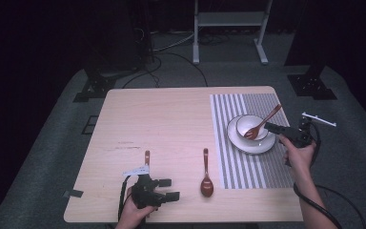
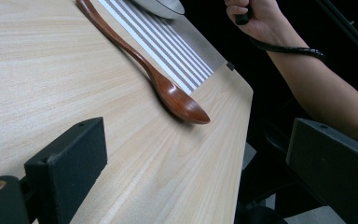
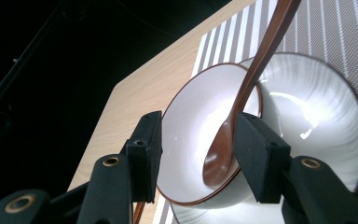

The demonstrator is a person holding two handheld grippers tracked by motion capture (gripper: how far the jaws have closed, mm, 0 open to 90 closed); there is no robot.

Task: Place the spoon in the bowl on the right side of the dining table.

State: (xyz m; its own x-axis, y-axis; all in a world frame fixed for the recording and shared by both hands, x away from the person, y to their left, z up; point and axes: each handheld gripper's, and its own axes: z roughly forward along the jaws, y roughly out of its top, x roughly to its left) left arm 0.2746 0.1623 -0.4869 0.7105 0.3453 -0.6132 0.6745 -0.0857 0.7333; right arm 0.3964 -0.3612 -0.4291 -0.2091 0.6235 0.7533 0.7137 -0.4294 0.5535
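High view frames a wooden table (image 1: 171, 124) on which a white bowl (image 1: 248, 125) is stood on a plate (image 1: 262, 145) over a striped placemat (image 1: 248, 167), with a brown spoon (image 1: 263, 123) leaned inside the bowl, its handle raised past the rim. The right gripper (image 1: 272, 128) is seen just beside the bowl, its jaws parted and nothing pinched between them. Near the table's front edge the left gripper (image 1: 167, 189) is held with jaws spread and empty, a second spoon (image 1: 206, 174) being laid flat on the wood just right of it and a third utensil (image 1: 147, 158) lying just behind it.
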